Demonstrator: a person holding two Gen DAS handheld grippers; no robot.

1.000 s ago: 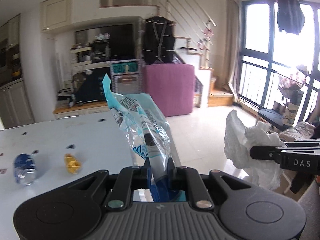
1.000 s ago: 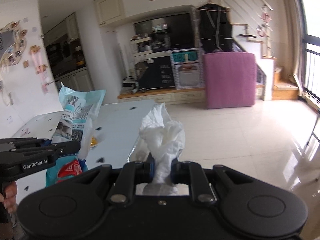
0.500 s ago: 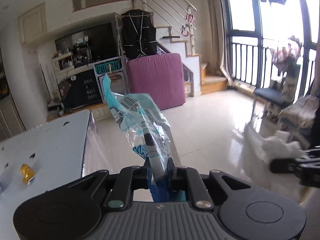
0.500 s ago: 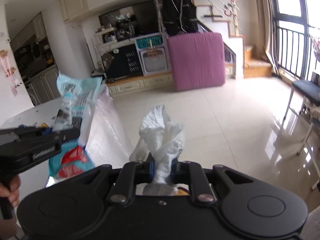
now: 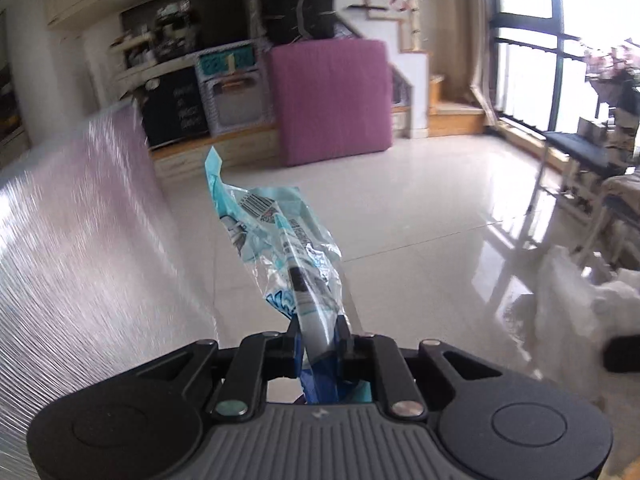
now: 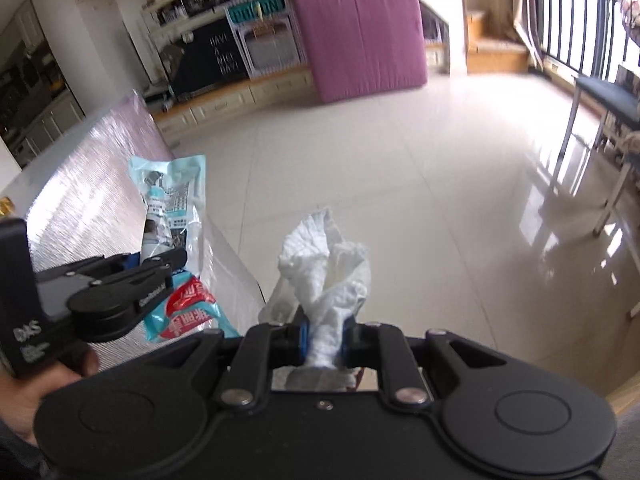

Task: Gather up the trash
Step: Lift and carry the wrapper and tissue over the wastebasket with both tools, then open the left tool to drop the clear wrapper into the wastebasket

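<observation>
My left gripper (image 5: pixel 319 330) is shut on a crumpled light-blue plastic wrapper (image 5: pixel 280 240) that sticks up in front of it. The same wrapper (image 6: pixel 172 208) and the left gripper (image 6: pixel 160 260) show at the left of the right wrist view. My right gripper (image 6: pixel 324 338) is shut on a crumpled white tissue (image 6: pixel 326 268). The tissue also shows blurred at the right edge of the left wrist view (image 5: pixel 580 296). Both grippers hang over the tiled floor, just past the table's edge.
The white table with its shiny plastic cover (image 5: pixel 80 240) lies to the left, its corner near the left gripper (image 6: pixel 240 276). A purple mattress (image 5: pixel 332 100) leans at the back. Chairs (image 6: pixel 604 120) stand by the windows on the right. The glossy floor (image 6: pixel 400 160) spreads ahead.
Both grippers have swung right and tilted down, away from the table and over the floor. The can and gold wrapper on the table have left the left wrist view. Both grips are unchanged.
</observation>
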